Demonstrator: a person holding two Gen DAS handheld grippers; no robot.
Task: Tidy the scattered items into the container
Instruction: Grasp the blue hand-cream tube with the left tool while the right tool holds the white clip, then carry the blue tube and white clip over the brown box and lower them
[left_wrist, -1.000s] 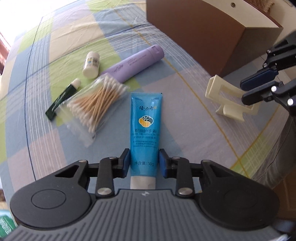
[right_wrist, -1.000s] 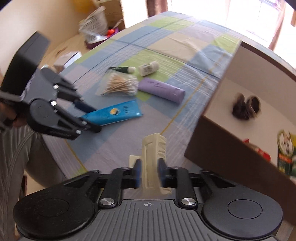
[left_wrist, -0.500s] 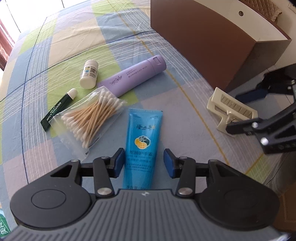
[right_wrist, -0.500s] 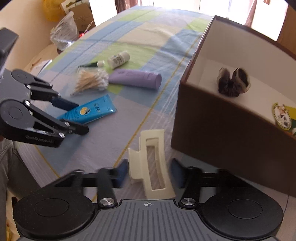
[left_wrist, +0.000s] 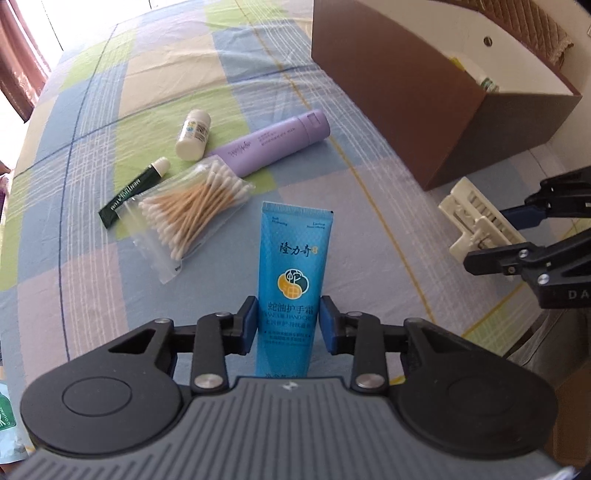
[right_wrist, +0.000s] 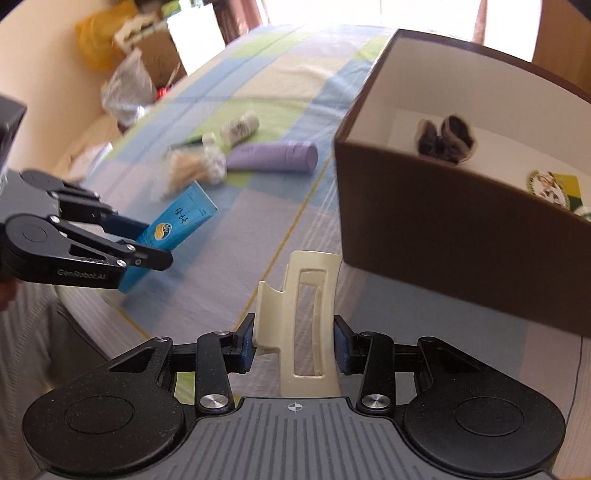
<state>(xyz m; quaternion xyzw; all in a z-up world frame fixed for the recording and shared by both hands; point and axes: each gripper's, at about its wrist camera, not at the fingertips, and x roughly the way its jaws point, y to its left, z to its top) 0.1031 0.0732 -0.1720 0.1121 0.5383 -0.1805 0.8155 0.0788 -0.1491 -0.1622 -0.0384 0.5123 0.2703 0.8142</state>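
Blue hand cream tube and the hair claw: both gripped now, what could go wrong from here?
1. The left hand-held gripper holds the blue hand cream tube near its cap end, so the long free end may swing or slip.
2. The right hand-held gripper pinches the cream hair claw across its open frame; it may twist out.
3. The brown box has a tall near wall that either item could clip.

Bright window glare, fisheye-warped edges
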